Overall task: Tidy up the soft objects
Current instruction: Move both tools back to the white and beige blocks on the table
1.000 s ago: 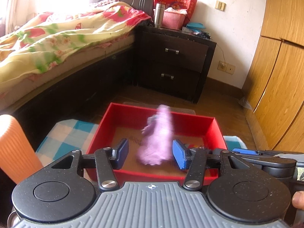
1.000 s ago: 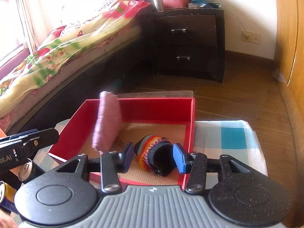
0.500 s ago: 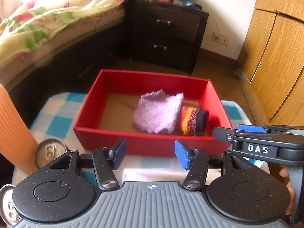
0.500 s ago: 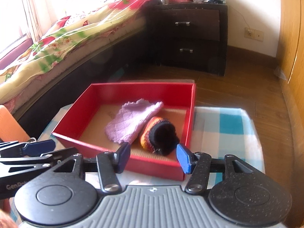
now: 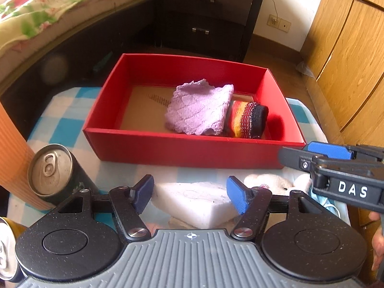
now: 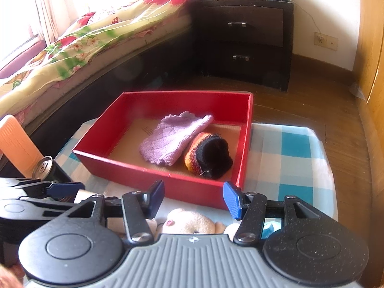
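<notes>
A red box (image 5: 182,147) stands on the checked tablecloth, also seen in the right wrist view (image 6: 153,175). Inside it lie a purple knitted cloth (image 5: 199,109) (image 6: 172,139) and a striped knitted roll (image 5: 249,120) (image 6: 208,156), side by side. My left gripper (image 5: 190,192) hangs in front of the box with its jaws opening. A white sponge (image 5: 194,200) lies between and below them, untouched by the pads. My right gripper (image 6: 193,200) is open above a cream plush toy (image 6: 189,222) (image 5: 271,182), holding nothing.
Two drink cans (image 5: 51,168) (image 5: 7,252) and an orange ribbed object (image 5: 12,148) stand at the left of the table. A blue face mask (image 5: 328,204) lies at the right. Behind are a bed (image 6: 84,48), a dark nightstand (image 6: 247,40) and wooden wardrobe doors (image 5: 345,55).
The purple cloth dropped from my left gripper into the box beside the striped roll. Both grippers drew back from the box, tilted down and opened wider, bringing the sponge and plush toy into view.
</notes>
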Available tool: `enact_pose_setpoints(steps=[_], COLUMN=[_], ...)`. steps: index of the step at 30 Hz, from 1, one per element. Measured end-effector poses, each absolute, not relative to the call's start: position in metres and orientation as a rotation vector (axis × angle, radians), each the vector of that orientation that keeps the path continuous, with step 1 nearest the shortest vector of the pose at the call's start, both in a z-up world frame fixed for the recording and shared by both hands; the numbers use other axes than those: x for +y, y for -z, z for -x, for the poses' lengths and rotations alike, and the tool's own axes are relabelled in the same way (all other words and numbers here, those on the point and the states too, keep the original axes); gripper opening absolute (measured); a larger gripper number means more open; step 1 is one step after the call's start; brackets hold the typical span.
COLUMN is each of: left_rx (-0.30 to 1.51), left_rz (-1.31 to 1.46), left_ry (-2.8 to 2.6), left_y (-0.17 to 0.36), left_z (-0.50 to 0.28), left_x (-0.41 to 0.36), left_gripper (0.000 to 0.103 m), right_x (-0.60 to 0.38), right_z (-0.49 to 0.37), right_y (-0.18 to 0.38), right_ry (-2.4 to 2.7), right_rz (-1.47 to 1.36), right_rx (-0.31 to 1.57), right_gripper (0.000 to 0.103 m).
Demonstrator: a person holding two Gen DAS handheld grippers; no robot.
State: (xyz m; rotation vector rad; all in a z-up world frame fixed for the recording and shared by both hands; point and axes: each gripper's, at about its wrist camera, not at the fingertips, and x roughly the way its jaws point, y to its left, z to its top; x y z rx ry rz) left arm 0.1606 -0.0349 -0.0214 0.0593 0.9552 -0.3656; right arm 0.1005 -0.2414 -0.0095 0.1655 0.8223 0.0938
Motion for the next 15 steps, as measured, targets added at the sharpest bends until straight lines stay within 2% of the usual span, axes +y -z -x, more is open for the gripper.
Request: enact_pose_setpoints(steps=[9,15], left_rx=[0.962,0.963], left_rz=[-0.081,-0.107], left_ry=[0.385,0.414], left_y=[0.018,0.014], left_z=[-0.147,-0.134], left_x=[-0.035,-0.037], left_gripper=[0.055,0.055], right_x=[-0.242,-0.243], right_z=[-0.088,-0.077], right_y=[0.011,0.012], right_ry=[-0.097,-0.104], right_rz=[-0.177,-0.197], right_rx=[0.836,0.847], right_gripper=[0.033,0.033])
